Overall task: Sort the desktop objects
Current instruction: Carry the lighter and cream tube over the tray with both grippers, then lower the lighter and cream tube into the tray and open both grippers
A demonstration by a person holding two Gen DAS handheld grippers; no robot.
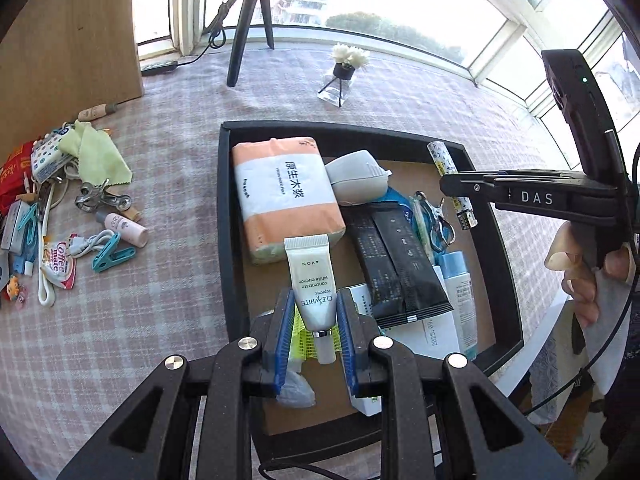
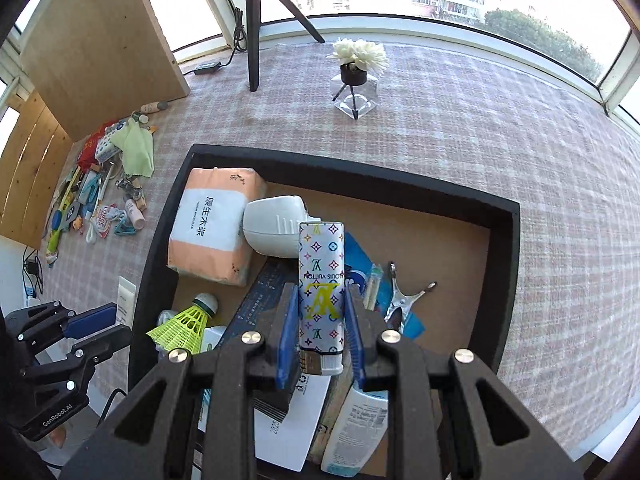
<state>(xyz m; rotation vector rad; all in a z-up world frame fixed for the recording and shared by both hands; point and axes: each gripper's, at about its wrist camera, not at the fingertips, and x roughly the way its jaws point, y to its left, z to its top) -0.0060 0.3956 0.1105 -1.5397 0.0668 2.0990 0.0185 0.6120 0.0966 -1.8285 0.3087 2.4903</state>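
While the left tool (image 1: 313, 322) pinches a white cream tube (image 1: 312, 280) and the right tool (image 2: 322, 322) pinches a patterned lighter (image 2: 321, 288), both hang above the crowded black-rimmed tray (image 2: 508, 280); loose clutter (image 1: 60, 200) lies at 9 o'clock on the checked table (image 2: 460, 120).

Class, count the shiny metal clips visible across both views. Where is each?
2. One metal clip lies on the table just below the green cloth; the other lies inside the black tray, toward its right side. More may be hidden under clutter.
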